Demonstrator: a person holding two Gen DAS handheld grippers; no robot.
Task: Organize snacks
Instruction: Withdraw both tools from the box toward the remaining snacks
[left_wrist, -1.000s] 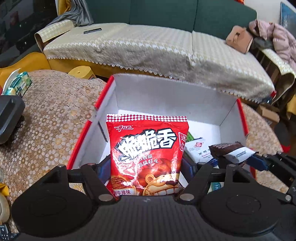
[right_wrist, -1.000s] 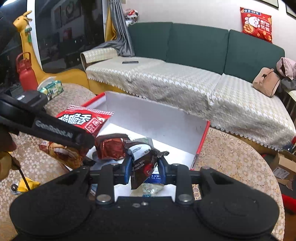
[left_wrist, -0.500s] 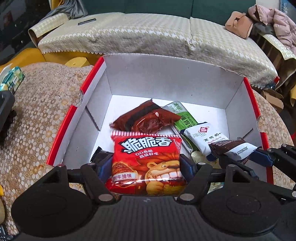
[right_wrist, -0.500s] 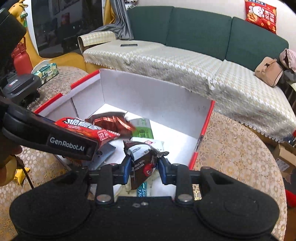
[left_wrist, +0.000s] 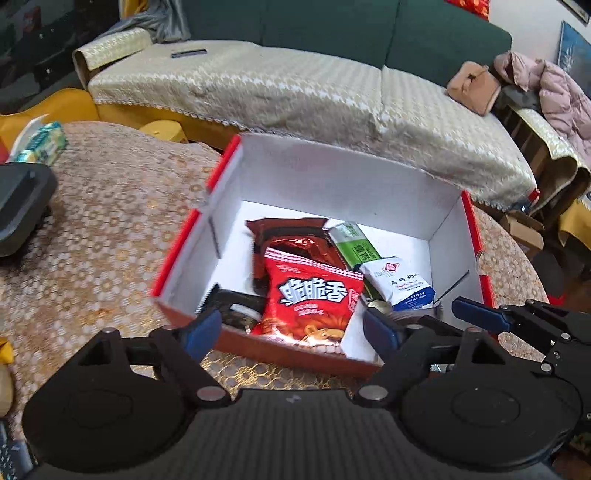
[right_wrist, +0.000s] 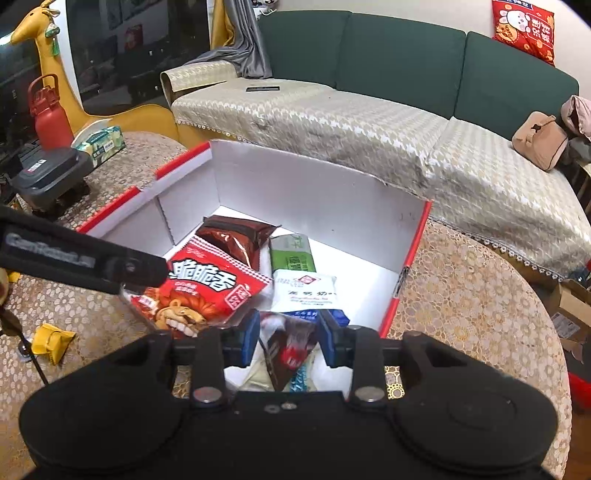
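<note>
Snack box (left_wrist: 332, 177), stock: red chip bag (left_wrist: 314, 306) lying inside nr front wall, L gripper (left_wrist: 291, 328) opening wide, empty; R gripper (right_wrist: 287, 341) opening w/ brown wrapper (right_wrist: 291, 354) between pads—should be lowering it before fully letting go.

My left gripper (left_wrist: 291, 328): matte black body, ribbed top plate, two round black discs at sides, silver rivets at linkage pivots, blue pads (left_wrist: 201, 328) on fingertips. My right gripper (right_wrist: 288, 341): same black build, blue pads (right_wrist: 249, 339), silver rivets, two small screws at centre. White lettering, blurred, along my left gripper's side in right view.
</note>
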